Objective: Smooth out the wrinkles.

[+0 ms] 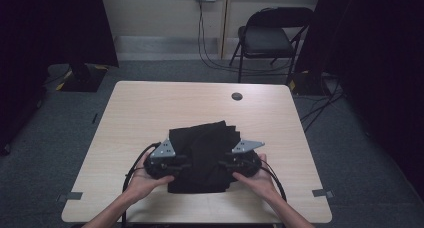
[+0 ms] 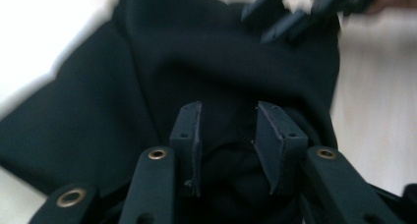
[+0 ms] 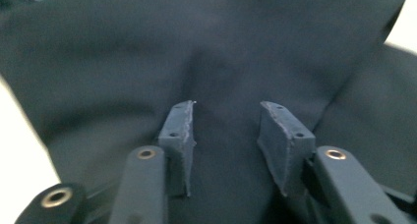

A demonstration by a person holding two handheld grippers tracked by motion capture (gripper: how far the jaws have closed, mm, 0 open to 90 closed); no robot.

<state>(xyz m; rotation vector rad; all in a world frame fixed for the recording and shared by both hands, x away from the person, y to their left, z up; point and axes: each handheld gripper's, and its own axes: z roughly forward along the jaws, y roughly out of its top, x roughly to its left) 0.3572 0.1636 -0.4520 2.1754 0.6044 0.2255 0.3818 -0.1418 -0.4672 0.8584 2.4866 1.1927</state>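
Crumpled black fabric garment (image 1: pixel 200 155) centred on light wood table (image 1: pixel 150 103), reachable from both sides. Left gripper (image 2: pixel 227 135) and right gripper (image 3: pixel 227 135): jaws parted, over cloth, pinching nothing; flank positions suit spreading.

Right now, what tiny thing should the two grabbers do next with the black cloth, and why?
Probably close both on the cloth. The left gripper and right gripper sit at opposite sides of the black cloth, which lies bunched on the table. Both stand open with cloth between the pads, not pinched.

Bare table (image 1: pixel 150 108) lies open beyond and beside the black cloth (image 1: pixel 200 153); the small dark disc (image 1: pixel 237 96), perhaps a cable hole, sits far off.
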